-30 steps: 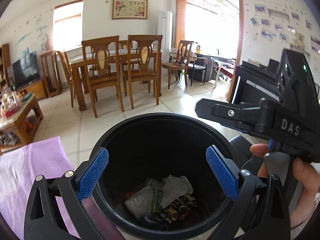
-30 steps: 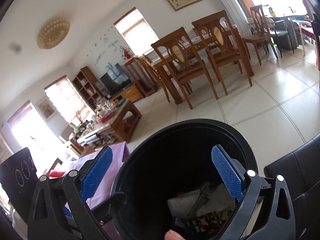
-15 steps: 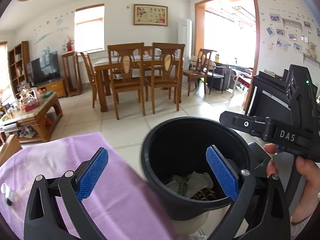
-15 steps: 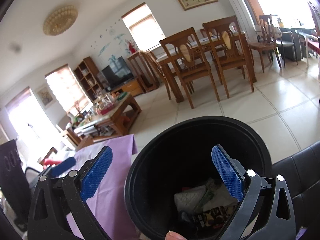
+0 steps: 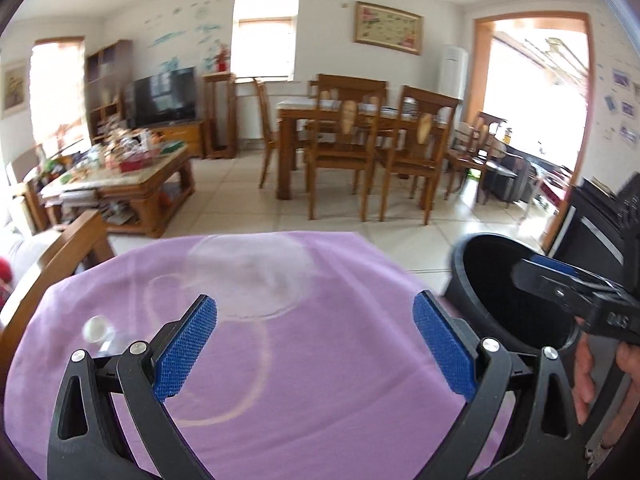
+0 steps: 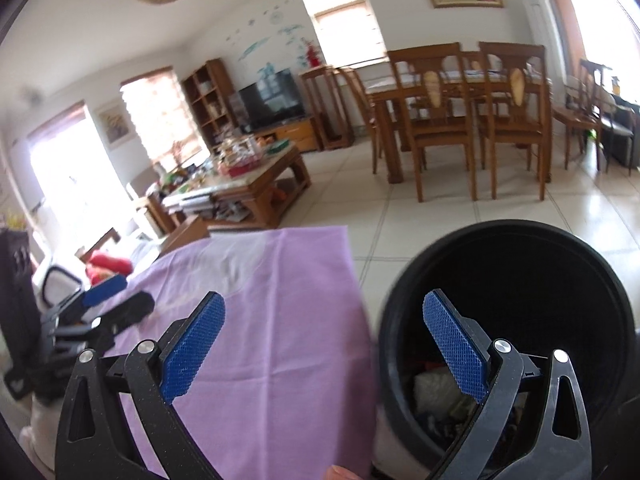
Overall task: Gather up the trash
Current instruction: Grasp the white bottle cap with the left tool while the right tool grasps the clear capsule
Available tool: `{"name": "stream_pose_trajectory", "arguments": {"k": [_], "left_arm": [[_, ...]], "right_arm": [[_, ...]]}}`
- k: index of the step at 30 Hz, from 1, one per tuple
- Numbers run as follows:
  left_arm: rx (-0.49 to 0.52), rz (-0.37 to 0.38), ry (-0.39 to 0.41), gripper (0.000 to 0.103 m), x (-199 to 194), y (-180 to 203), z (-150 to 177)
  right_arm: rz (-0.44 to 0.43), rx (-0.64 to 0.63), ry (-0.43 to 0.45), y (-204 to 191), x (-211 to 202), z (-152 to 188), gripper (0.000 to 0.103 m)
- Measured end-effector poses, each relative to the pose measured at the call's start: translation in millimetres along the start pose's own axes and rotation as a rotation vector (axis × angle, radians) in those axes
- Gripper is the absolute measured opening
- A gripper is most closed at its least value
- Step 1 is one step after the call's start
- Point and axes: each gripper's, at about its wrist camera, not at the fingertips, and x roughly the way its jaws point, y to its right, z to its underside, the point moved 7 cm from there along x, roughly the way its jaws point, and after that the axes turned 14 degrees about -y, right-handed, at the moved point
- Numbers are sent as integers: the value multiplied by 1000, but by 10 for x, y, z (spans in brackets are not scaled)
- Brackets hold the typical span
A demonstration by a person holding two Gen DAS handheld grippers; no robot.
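Observation:
A black round bin [image 6: 516, 300] stands at the right edge of a table under a purple cloth [image 6: 272, 320]; crumpled wrappers and paper [image 6: 436, 388] lie in its bottom. In the left wrist view the bin [image 5: 504, 280] sits far right. My left gripper [image 5: 316, 344] hangs open over the purple cloth [image 5: 320, 380], nothing between its blue pads. A small white object [image 5: 95, 329], blurred, lies on the cloth to its left. My right gripper [image 6: 324, 352] is open and empty, its right pad over the bin's rim. The left gripper [image 6: 100, 308] shows at the left of the right wrist view.
Beyond the table lies a tiled floor [image 5: 248, 200]. A cluttered wooden coffee table [image 5: 132, 184] stands at the left, a dining table with chairs [image 5: 360, 148] at the back. A black sofa or cabinet [image 5: 592, 224] is behind the bin. A hand [image 5: 600, 380] holds the right gripper.
Both grippers have swung left, away from above the bin and over the purple cloth. The bin now sits at the right of each view. Both stay open and empty.

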Motion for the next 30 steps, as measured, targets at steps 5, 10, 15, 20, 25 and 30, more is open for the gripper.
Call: {"name": "stream_pose_trajectory", "arguments": {"k": [5, 10, 15, 20, 25, 30], "left_arm": [[-151, -45, -40, 98, 40, -960, 59], [-278, -46, -134, 97, 263, -1672, 123], [-304, -57, -205, 88, 466, -1967, 248], [-292, -37, -272, 63, 654, -1959, 336], [-276, -53, -280, 36, 670, -1977, 390], [-322, -32, -239, 36, 544, -2106, 448]], "right_arm": [[-31, -124, -52, -737, 340, -23, 98], [-64, -224, -98, -1320, 645, -50, 98], [-93, -298, -145, -1730, 898, -18, 98], [-95, -365, -180, -2012, 1142, -24, 98], [-112, -432, -228, -2229, 1410, -53, 98], [-135, -490, -284, -2529, 1759, -46, 98]]}}
